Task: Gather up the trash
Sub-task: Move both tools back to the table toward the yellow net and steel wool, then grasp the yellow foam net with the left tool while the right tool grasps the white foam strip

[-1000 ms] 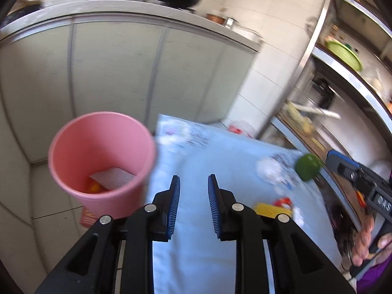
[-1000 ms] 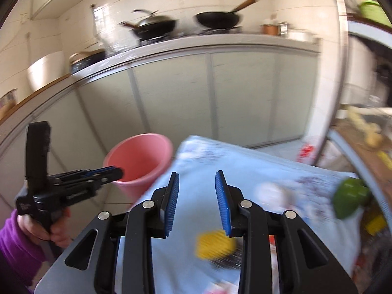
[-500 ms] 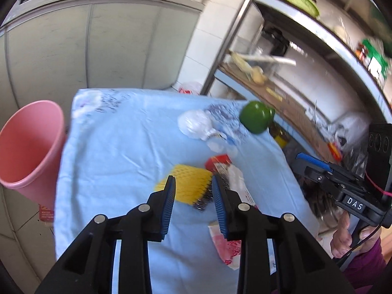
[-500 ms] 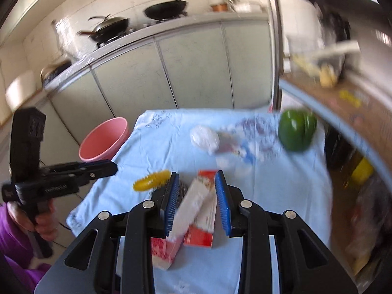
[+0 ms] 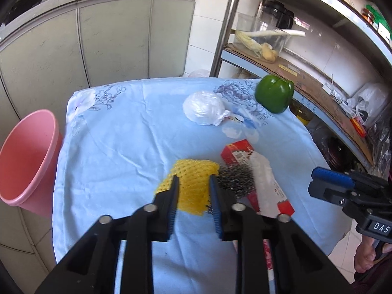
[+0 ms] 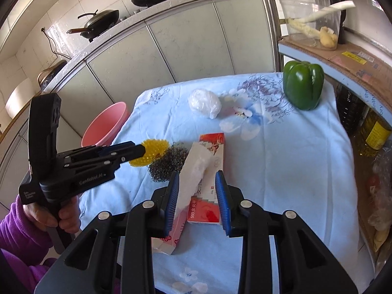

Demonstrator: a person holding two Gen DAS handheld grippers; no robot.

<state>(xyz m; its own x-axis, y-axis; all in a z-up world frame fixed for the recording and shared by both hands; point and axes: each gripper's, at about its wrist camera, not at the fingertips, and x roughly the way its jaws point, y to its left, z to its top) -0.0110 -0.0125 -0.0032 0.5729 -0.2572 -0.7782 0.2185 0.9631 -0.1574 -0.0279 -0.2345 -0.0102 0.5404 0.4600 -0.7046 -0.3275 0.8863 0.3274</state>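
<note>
A yellow foam fruit net [image 5: 189, 186] lies on the blue cloth table [image 5: 122, 147]. My left gripper [image 5: 193, 180] is open, its jaws on either side of the net; both also show in the right wrist view, gripper [image 6: 139, 149] and net [image 6: 153, 154]. Beside the net lie a steel wool pad [image 5: 236, 177] and a red box [image 5: 236, 153] with a white tissue pack [image 6: 196, 171] across it. My right gripper [image 6: 197, 180] is open, astride the tissue pack and red box. A white plastic bag ball [image 5: 203, 109] lies farther back. The pink trash bucket [image 5: 27, 161] stands left of the table.
A green bell pepper [image 5: 274, 93] sits at the table's far right corner. Metal shelves [image 5: 306, 68] with cardboard, a blender and bottles stand at the right. Grey cabinets [image 5: 110, 39] with pans on top line the back.
Both grippers swung from the pink bucket side to the trash pile and came down close. The left now brackets the yellow net, the right brackets the tissue pack and red box.
</note>
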